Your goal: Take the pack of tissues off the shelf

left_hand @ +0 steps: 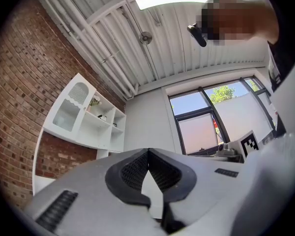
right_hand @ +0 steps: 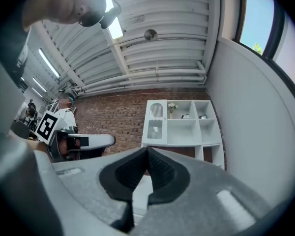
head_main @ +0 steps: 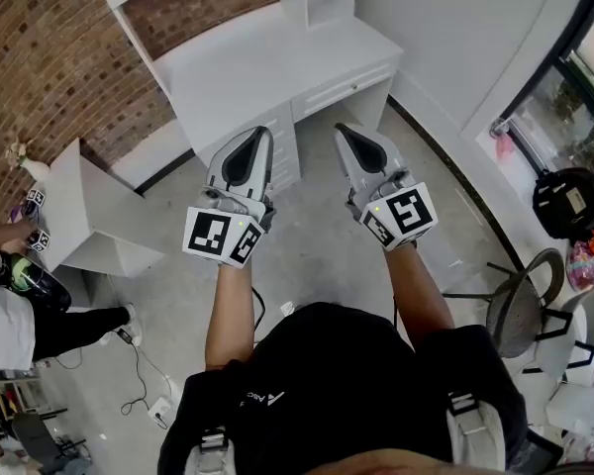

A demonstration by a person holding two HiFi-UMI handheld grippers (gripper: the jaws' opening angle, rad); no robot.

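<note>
The shelf (right_hand: 182, 127) is a white wall unit set against the brick wall (right_hand: 113, 117). It stands upright at centre right of the right gripper view. Its left part has an arched slatted door above a plain panel. To the right, a top row of three open cubbies runs over one wide cubby, and a narrow column of cubbies continues down the right edge. The first top cubby holds a vase (right_hand: 172, 108) of flowers, the middle one a small item (right_hand: 186, 116), and the right one another item (right_hand: 202, 116). Both are too small to tell which is the pack of tissues. In the left gripper view the shelf (left_hand: 83, 119) appears tilted at middle left.
</note>
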